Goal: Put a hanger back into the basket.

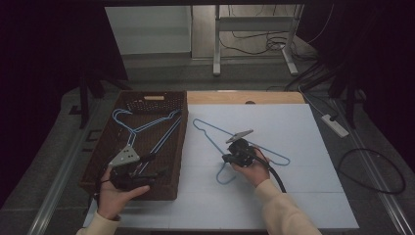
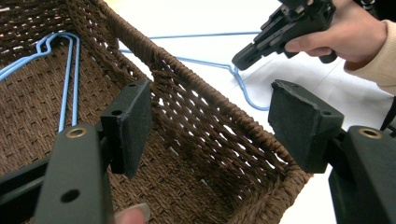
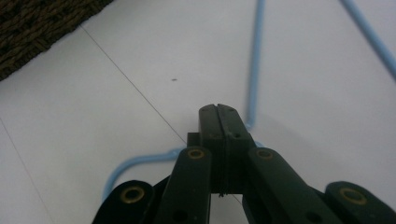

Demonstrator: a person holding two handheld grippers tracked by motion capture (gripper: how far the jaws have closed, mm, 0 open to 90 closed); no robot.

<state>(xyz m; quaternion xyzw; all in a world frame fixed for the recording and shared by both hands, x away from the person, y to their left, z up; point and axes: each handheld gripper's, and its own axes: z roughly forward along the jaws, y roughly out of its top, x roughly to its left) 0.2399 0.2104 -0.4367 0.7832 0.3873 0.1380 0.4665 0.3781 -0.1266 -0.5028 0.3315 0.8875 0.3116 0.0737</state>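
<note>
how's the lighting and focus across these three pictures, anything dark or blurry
High view: dim, its edges nearly black, though the white table stays readable. Left gripper view: bright, the wicker basket sharp, the table beyond washed out. Right gripper view: the blue hanger looks soft, and the right gripper casts little shadow.

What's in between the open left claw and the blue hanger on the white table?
The brown basket's woven wall. In the left gripper view, the left claw sits inside the basket, and the hanger lies beyond that wall.
</note>
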